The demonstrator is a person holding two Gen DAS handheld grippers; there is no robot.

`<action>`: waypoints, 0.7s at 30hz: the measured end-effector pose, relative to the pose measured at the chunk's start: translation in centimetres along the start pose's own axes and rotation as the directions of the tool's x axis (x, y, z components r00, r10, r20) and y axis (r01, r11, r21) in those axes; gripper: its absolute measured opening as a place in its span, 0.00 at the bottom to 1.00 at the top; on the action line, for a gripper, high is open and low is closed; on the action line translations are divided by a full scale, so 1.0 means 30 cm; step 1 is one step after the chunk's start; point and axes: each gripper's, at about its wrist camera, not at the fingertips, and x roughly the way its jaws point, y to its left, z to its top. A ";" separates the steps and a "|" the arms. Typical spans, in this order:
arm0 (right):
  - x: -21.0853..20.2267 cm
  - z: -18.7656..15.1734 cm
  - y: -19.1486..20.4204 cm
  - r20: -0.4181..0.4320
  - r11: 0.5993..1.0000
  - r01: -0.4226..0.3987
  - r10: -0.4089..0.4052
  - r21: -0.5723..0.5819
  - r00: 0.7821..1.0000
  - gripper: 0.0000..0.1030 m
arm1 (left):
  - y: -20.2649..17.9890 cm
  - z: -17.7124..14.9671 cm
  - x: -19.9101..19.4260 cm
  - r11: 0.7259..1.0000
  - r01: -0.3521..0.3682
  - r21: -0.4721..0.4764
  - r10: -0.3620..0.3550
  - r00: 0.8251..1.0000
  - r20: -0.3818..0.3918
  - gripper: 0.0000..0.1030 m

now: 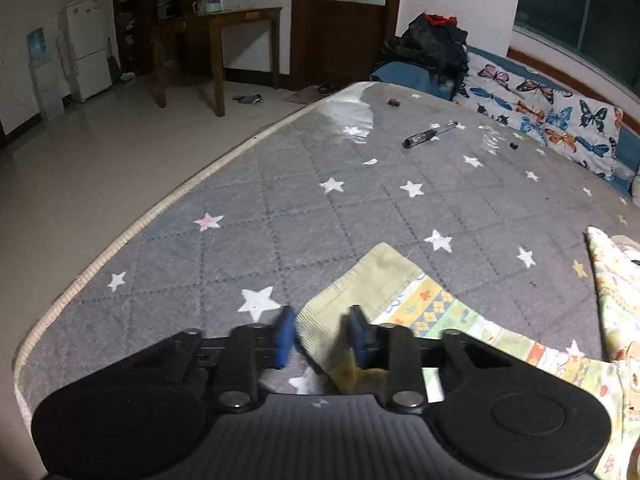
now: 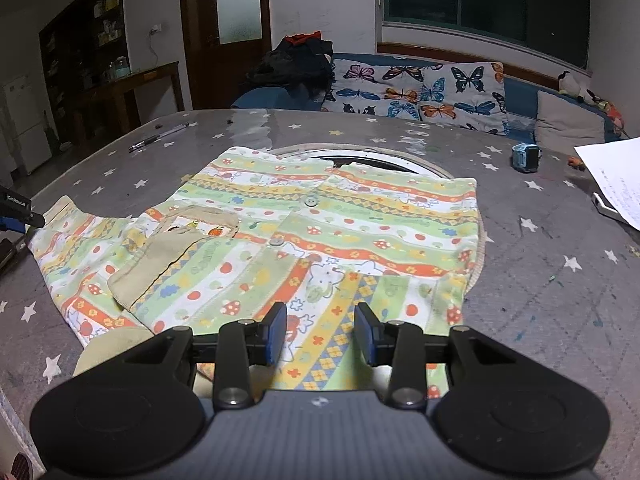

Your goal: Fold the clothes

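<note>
1. Patterned shirt (image 2: 320, 224) lies flat on the grey star mattress (image 2: 540, 280), near centre.
2. Left gripper (image 1: 322, 334): jaws apart, sleeve cuff (image 1: 376, 276) between the pads, not pinched.
3. Right gripper (image 2: 322, 332): jaws wide over the near hem.
4. Pen (image 1: 430, 135) far left.

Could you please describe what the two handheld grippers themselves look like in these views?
Both look identical: the left gripper and right gripper each have a dark grey ribbed body flanked by two round black discs, black linkage arms joined with silver pivot pins, and two fingers faced with blue pads. No cables or sleeves show. A white-lettered label, too small to read, sits on the left gripper in the right view.
</note>
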 end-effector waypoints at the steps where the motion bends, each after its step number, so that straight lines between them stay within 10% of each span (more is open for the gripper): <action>1: 0.000 0.000 0.001 -0.001 1.000 0.000 0.000 0.001 1.000 0.36 | -0.003 0.000 0.001 1.000 0.009 -0.003 -0.009 1.000 0.002 0.13; 14: -0.010 -0.004 -0.013 0.002 1.000 0.005 -0.005 0.026 1.000 0.36 | -0.044 0.035 -0.136 0.970 0.234 -0.071 -0.229 0.971 0.065 0.09; 21: -0.015 -0.008 -0.023 0.009 0.999 0.004 -0.004 0.039 1.000 0.36 | -0.268 0.020 -0.332 0.862 0.504 0.057 -0.507 0.859 0.067 0.09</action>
